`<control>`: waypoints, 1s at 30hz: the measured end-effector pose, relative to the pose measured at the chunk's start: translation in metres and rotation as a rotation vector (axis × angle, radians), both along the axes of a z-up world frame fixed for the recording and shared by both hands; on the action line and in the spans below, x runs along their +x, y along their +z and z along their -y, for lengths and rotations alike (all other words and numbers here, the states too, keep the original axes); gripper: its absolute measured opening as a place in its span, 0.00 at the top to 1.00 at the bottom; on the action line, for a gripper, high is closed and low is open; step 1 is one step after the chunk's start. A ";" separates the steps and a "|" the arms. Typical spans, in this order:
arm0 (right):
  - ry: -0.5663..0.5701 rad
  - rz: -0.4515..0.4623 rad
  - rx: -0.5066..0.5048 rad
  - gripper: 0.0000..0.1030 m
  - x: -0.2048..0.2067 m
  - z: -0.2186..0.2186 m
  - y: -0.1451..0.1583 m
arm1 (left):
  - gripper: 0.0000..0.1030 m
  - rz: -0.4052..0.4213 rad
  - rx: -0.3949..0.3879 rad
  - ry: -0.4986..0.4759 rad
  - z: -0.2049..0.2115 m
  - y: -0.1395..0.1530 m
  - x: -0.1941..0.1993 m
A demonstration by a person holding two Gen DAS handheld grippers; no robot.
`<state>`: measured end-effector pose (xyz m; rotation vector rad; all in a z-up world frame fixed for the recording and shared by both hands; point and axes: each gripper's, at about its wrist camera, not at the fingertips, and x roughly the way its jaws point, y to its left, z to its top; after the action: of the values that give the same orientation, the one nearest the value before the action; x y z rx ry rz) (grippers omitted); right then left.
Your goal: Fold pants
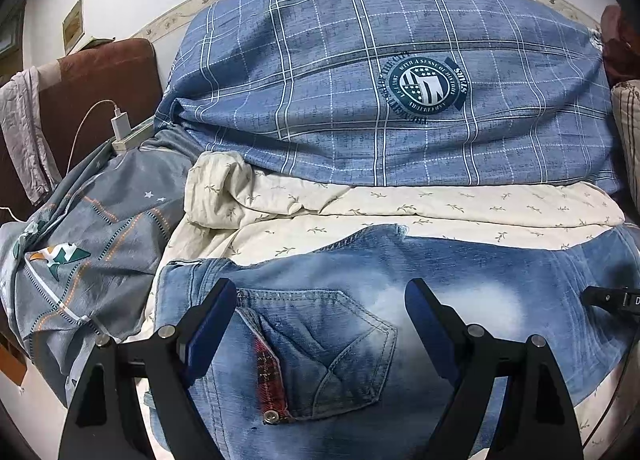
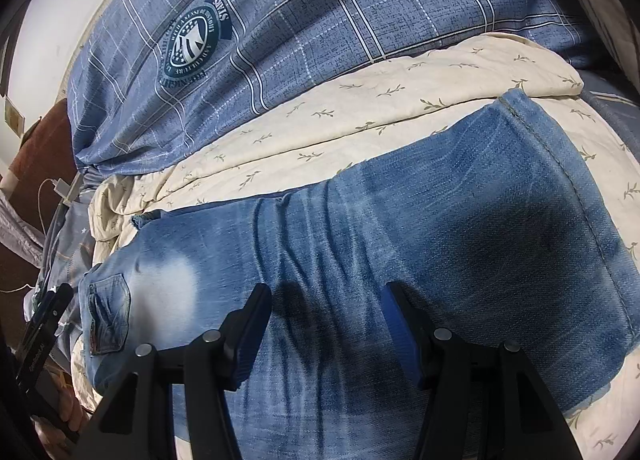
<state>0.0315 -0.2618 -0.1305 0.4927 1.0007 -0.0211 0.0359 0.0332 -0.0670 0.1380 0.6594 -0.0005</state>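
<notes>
My left gripper (image 1: 320, 296) gapes wide, empty, above one back pocket (image 1: 332, 352); my right gripper (image 2: 326, 308) half-spread, holding nothing. One pair of faded blue denim pants (image 2: 440, 228) flat on cream leaf-print quilt (image 1: 440, 212), near edge cut off. Beyond, one blue checked pillow (image 1: 360, 72).

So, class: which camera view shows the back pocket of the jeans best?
The left wrist view: the back pocket fills the space between the open left gripper, with stitching, plaid-lined flap and snap clear. The right wrist view shows the same pocket only small and distorted near the left edge.
</notes>
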 end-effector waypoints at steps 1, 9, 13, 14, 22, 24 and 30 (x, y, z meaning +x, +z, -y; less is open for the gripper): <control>0.000 0.000 0.000 0.41 0.000 0.000 0.000 | 0.16 0.000 0.002 -0.001 0.000 0.000 0.000; -0.001 0.000 0.000 0.41 0.000 0.000 0.000 | 0.16 -0.003 -0.008 0.017 -0.005 -0.001 0.002; -0.001 0.000 -0.001 0.41 0.000 0.000 0.000 | 0.16 -0.002 -0.009 0.023 -0.008 -0.001 0.003; -0.001 0.000 -0.001 0.41 0.000 0.000 0.000 | 0.16 -0.001 -0.009 0.023 -0.008 -0.001 0.003; -0.001 0.000 0.000 0.41 0.000 0.000 0.000 | 0.16 -0.002 -0.010 0.037 -0.013 0.000 0.005; -0.001 0.000 -0.001 0.41 0.000 0.000 0.000 | 0.16 -0.001 -0.009 0.041 -0.015 0.000 0.005; -0.002 0.000 -0.001 0.41 0.000 0.000 0.000 | 0.16 -0.007 -0.007 0.044 -0.016 -0.002 0.007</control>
<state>0.0315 -0.2617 -0.1304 0.4923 1.0002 -0.0232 0.0428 0.0489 -0.0689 0.1168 0.6695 0.0387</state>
